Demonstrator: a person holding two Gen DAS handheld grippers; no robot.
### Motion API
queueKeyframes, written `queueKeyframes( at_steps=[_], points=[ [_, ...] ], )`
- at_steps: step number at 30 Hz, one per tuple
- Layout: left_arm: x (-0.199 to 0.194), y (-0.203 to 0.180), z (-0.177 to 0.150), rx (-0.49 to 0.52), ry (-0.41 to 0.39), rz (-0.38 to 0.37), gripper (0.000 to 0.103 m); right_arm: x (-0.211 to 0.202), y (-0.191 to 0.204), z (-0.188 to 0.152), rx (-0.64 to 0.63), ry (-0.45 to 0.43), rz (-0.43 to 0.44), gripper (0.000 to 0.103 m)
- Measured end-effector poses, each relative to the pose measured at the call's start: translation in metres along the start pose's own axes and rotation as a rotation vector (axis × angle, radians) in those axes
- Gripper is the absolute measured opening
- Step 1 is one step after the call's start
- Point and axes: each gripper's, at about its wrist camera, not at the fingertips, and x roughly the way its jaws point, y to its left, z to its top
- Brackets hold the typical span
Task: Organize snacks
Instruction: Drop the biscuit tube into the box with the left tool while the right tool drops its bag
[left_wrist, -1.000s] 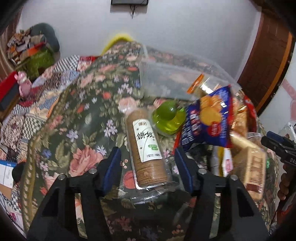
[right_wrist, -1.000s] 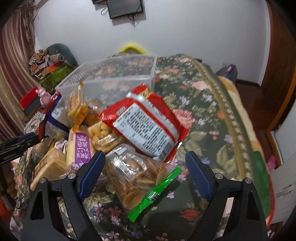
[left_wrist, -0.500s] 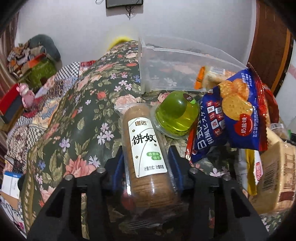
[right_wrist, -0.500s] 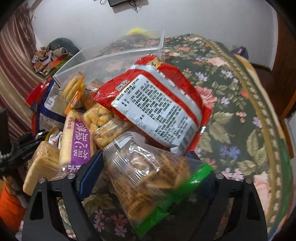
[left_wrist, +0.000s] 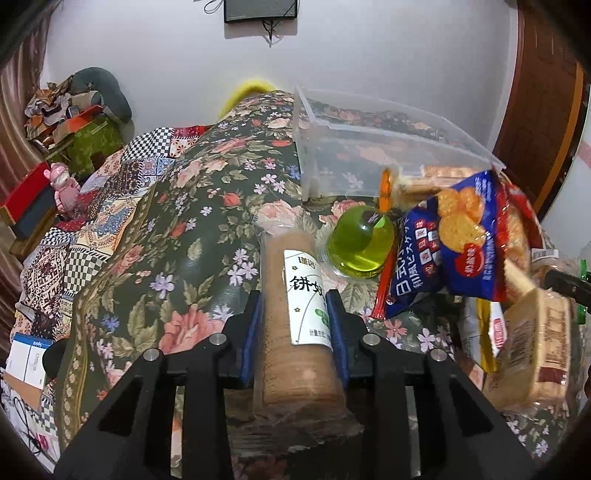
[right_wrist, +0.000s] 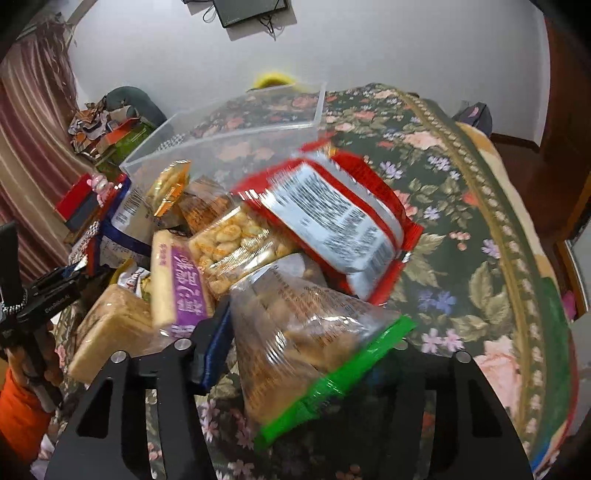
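Left gripper (left_wrist: 295, 332) was clamped on the biscuit tube (left_wrist: 295, 317) with both blue pads against its sides, tube lying lengthwise on the floral bedspread (left_wrist: 155, 266), green jelly cup (left_wrist: 360, 242) just to its far right and the blue cracker bag (left_wrist: 450, 240) right of that. Right gripper (right_wrist: 295, 354) held the clear green-edged snack bag (right_wrist: 306, 339), near the red snack bag (right_wrist: 332, 221) and purple-label pack (right_wrist: 181, 280). Clear plastic bin (right_wrist: 236, 125) sat at the far side of the pile.

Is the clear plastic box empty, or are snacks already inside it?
The clear plastic box looks empty: only the floral cloth shows through it; the snack packets lie outside.
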Motion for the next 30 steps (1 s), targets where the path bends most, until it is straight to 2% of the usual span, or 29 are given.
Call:
queueKeyframes(
  at_steps=[6, 12, 20, 30],
  points=[
    [-0.015, 0.003, 0.001, -0.007, -0.020, -0.006, 0.034, -0.018, 0.000, 0.008, -0.003, -0.049, -0.006, 0.050],
    [-0.040, -0.001, 0.010, -0.003, -0.077, -0.022, 0.034, -0.035, 0.010, 0.024, -0.040, -0.117, -0.016, 0.050],
    [-0.062, -0.014, 0.052, 0.003, -0.164, -0.072, 0.034, -0.043, 0.024, 0.062, -0.076, -0.236, -0.001, 0.050],
    [-0.041, -0.028, 0.104, 0.020, -0.181, -0.109, 0.034, -0.018, 0.035, 0.105, -0.091, -0.286, 0.005, 0.050]
  ],
)
